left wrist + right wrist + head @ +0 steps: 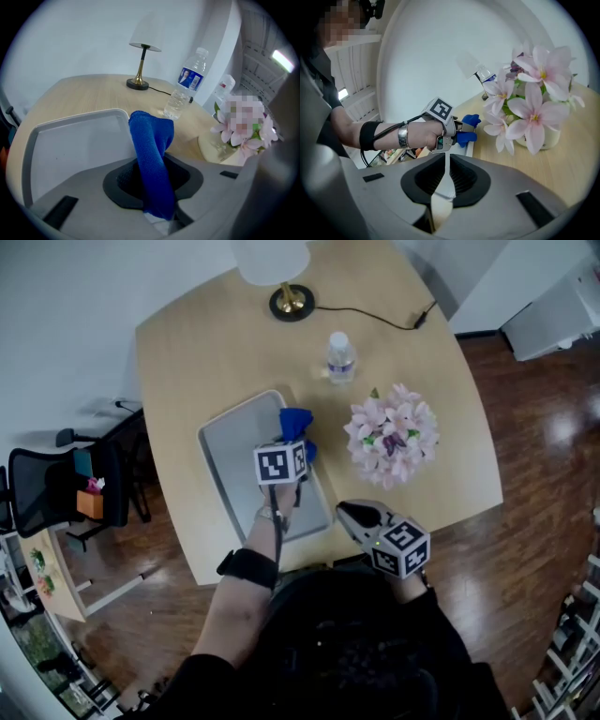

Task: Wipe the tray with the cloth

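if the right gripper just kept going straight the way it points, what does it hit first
Most likely the left gripper, shut on the cloth; it sits dead ahead of the right gripper. Depth is hard to judge.

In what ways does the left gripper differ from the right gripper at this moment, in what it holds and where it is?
The left gripper is closed on the blue cloth; the right gripper has nothing between its fingers. The left gripper is over the tray; the right gripper is off the tray, at the near edge of the table. Both have their fingers closed.
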